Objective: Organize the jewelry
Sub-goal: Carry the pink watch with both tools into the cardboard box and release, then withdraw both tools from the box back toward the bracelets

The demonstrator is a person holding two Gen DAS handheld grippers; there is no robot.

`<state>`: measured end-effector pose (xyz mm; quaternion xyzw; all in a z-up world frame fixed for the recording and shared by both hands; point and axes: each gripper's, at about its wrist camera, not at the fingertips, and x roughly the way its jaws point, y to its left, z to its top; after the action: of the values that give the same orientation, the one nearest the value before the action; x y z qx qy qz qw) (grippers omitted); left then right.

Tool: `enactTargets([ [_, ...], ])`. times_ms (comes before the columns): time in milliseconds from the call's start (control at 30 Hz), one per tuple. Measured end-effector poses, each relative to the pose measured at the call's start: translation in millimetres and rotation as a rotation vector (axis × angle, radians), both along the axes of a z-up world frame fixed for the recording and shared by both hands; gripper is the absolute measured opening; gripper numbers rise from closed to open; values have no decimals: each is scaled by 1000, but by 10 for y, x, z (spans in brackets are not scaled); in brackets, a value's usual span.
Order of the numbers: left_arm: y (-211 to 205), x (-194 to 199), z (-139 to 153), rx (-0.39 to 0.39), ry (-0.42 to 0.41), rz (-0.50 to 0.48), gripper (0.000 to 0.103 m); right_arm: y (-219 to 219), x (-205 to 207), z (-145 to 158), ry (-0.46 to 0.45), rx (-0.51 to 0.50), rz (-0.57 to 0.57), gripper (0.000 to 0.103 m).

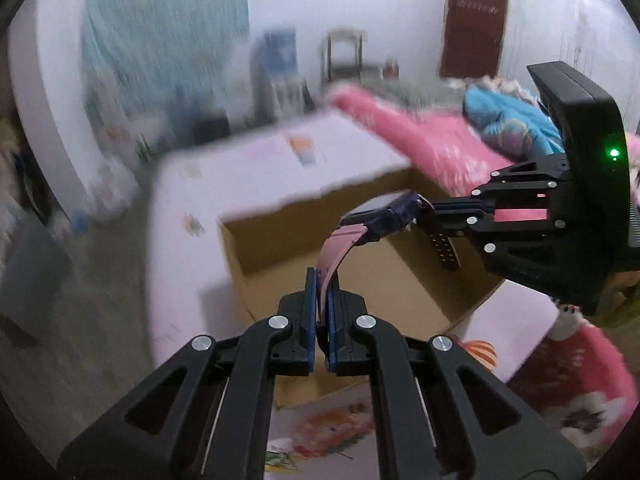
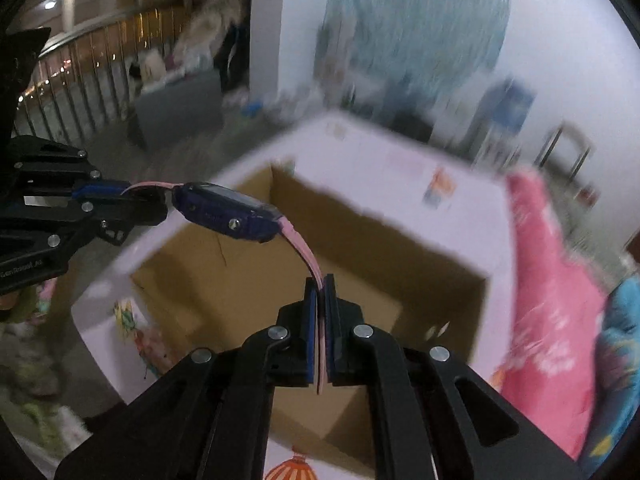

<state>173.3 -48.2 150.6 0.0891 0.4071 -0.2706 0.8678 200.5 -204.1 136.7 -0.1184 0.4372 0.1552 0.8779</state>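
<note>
A watch [image 1: 380,210] with a purple case and pink strap hangs in the air above an open cardboard box [image 1: 360,280]. My left gripper [image 1: 322,280] is shut on one pink strap end. My right gripper [image 1: 430,210] comes in from the right and is shut on the other strap end. In the right wrist view the watch [image 2: 228,210] stretches between my right gripper [image 2: 320,284], shut on the pink strap, and my left gripper [image 2: 148,200] at the left. The box [image 2: 304,280] lies below; its brown inside shows nothing in it.
The box has white printed outer flaps [image 1: 260,160]. A pink floral blanket [image 1: 432,140] and a blue cloth [image 1: 508,120] lie behind and to the right. A grey floor [image 1: 80,320] is at the left. The room behind is blurred.
</note>
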Motion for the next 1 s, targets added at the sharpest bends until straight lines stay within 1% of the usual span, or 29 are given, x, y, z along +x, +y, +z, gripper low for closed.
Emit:
enactTargets([
  [67, -49, 295, -227, 17, 114, -10, 4, -66, 267, -206, 111, 23, -1, 4],
  [100, -23, 469, -402, 36, 182, 2, 4, -98, 420, -328, 174, 32, -8, 4],
  [167, -39, 708, -623, 68, 273, 6, 4, -133, 653, -563, 304, 50, 4, 4],
  [200, -66, 799, -740, 85, 316, 10, 5, -129, 751, -712, 364, 43, 6, 4],
  [233, -89, 880, -822, 110, 342, 11, 5, -101, 824, -862, 433, 37, 27, 4],
  [267, -99, 916, -880, 126, 359, 7, 6, -90, 901, -976, 481, 30, 35, 4],
  [300, -123, 971, -973, 146, 386, 5, 7, -71, 936, -1048, 510, 26, 40, 4],
  [367, -152, 1036, -1049, 169, 418, -4, 8, -77, 1037, -1237, 593, 26, 53, 4],
  [433, -214, 1104, -1032, 195, 410, -10, 10, -98, 1110, -1342, 629, 3, 44, 4],
  [500, -221, 1100, -994, 187, 409, -17, 26, -126, 1161, -1359, 617, -8, 36, 12],
  [567, -183, 1084, -944, 166, 387, -5, 27, -145, 1174, -1325, 582, -20, 22, 15],
  [633, -145, 1099, -854, 139, 349, 7, 29, -175, 1161, -1262, 550, -9, 12, 18],
  [700, -79, 1045, -743, 112, 297, 17, 33, -204, 1120, -1202, 524, -5, 2, 19],
  [733, -35, 994, -674, 98, 273, 23, 34, -209, 1109, -1174, 504, -22, -2, 19],
  [800, 74, 898, -516, 54, 216, 40, 40, -196, 1023, -1098, 453, -68, -18, 20],
  [867, 157, 805, -389, 22, 164, 54, 45, -218, 945, -1004, 416, -76, -38, 22],
  [900, 219, 731, -308, 6, 132, 69, 49, -236, 929, -932, 401, -70, -46, 24],
  [933, 267, 668, -233, -7, 104, 78, 51, -343, 1011, -859, 387, -55, -52, 25],
  [1000, 410, 493, -109, -35, 49, 102, 61, -384, 901, -648, 337, -15, -68, 26],
])
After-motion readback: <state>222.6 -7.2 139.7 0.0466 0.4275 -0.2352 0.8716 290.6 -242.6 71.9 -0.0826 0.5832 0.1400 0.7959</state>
